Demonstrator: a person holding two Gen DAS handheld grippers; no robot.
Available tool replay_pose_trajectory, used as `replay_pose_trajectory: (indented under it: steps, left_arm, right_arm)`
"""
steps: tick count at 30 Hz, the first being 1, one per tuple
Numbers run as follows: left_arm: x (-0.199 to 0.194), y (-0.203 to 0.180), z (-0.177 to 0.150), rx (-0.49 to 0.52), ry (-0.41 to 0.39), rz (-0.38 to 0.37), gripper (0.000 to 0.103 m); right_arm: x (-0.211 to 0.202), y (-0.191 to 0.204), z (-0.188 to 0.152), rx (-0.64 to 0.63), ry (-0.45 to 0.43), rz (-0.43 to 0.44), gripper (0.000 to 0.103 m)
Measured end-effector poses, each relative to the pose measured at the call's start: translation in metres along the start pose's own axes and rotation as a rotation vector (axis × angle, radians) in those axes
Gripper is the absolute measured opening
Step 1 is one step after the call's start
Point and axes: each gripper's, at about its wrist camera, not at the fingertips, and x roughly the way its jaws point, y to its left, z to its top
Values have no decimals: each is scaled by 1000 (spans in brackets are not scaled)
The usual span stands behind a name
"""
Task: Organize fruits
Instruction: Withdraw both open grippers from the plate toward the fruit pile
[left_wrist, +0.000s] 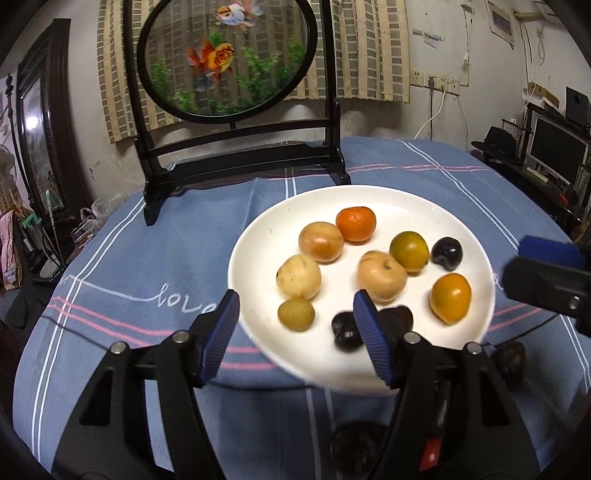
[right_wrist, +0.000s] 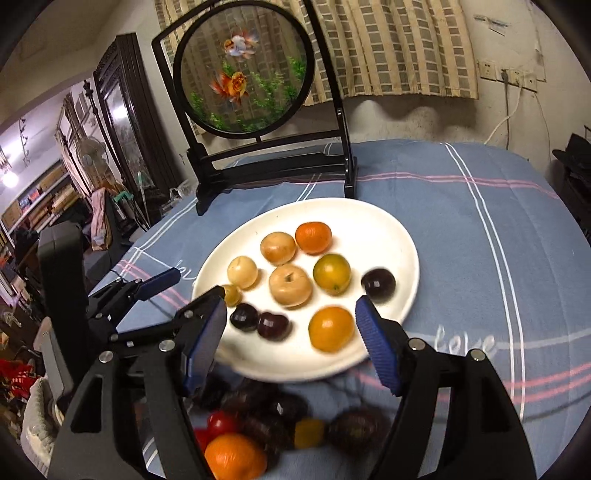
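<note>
From the left wrist we look past our left gripper (left_wrist: 295, 325), whose blue-padded jaws stand apart with nothing pressed between them; they frame the near rim of the white plate (left_wrist: 258, 254). The right pad (left_wrist: 373, 339) stands in front of two dark plums (left_wrist: 345, 332), hiding part of them. Behind the plate stands a black-framed goldfish screen (left_wrist: 225, 59). At the right edge the right gripper (left_wrist: 546, 266) shows only as one dark finger with a blue pad. The plate rests on a blue striped cloth (left_wrist: 147, 258) lettered "love", before a checked curtain (left_wrist: 369, 48) and a stained wall with sockets. On the plate we count ten fruits: one orange mandarin (left_wrist: 355, 224), four pale yellow-tan ones (left_wrist: 320, 242), one green-yellow citrus (left_wrist: 410, 251), one orange-yellow one (left_wrist: 450, 298) and three dark plums. Two blurred dark fruits lie on the cloth nearer us.

From the right wrist our right gripper (right_wrist: 291, 332) also stands with jaws apart, gripping nothing, over the plate's (right_wrist: 369, 221) near edge. The left pad (right_wrist: 205, 339) covers part of the rim and stands just beside the smallest pale fruit (right_wrist: 232, 294). The left gripper (right_wrist: 162, 280) reaches in from the left, empty. Below the plate, between our fingers, a blurred heap of loose fruit (right_wrist: 273, 424) lies on the cloth (right_wrist: 461, 240); its count we cannot tell. Left of the screen (right_wrist: 240, 70), a cluttered room with shelves and a fan opens.
</note>
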Motion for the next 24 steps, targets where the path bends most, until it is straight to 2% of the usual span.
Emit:
replay_pose_trajectory:
  steps: [2, 4, 6, 8, 9, 10, 11, 15, 24]
  left_arm:
    - [-11, 2, -8, -4, -2, -4, 72]
    - [-24, 6, -18, -10, -8, -4, 86]
    - [-34, 12, -26, -25, -15, -2, 93]
    - [-43, 21, -35, -55, -8, -1, 94]
    - [-45, 25, -39, -71, 1, 1, 96]
    - [-46, 30, -43, -87, 10, 8, 97]
    - [-47, 33, -47, -100, 19, 15, 97]
    - [-45, 35, -59, -112, 63, 6, 97]
    - [-45, 8, -65, 9, 82, -59, 97]
  right_arm:
    - [-12, -2, -10, 15, -13, 3, 73]
    - [-27, -7, -21, 42, -43, 7, 74]
    - [-37, -10, -32, 66, -57, 14, 76]
    - [-48, -16, -45, 86, -61, 6, 81]
    - [-52, -18, -50, 93, -62, -5, 92]
    - [-57, -22, -56, 107, -67, -25, 99]
    - [-60, -25, -61, 123, -67, -49, 102]
    - [-63, -37, -65, 186, -47, -50, 102]
    - [-59, -44, -68, 236, -8, -48, 102]
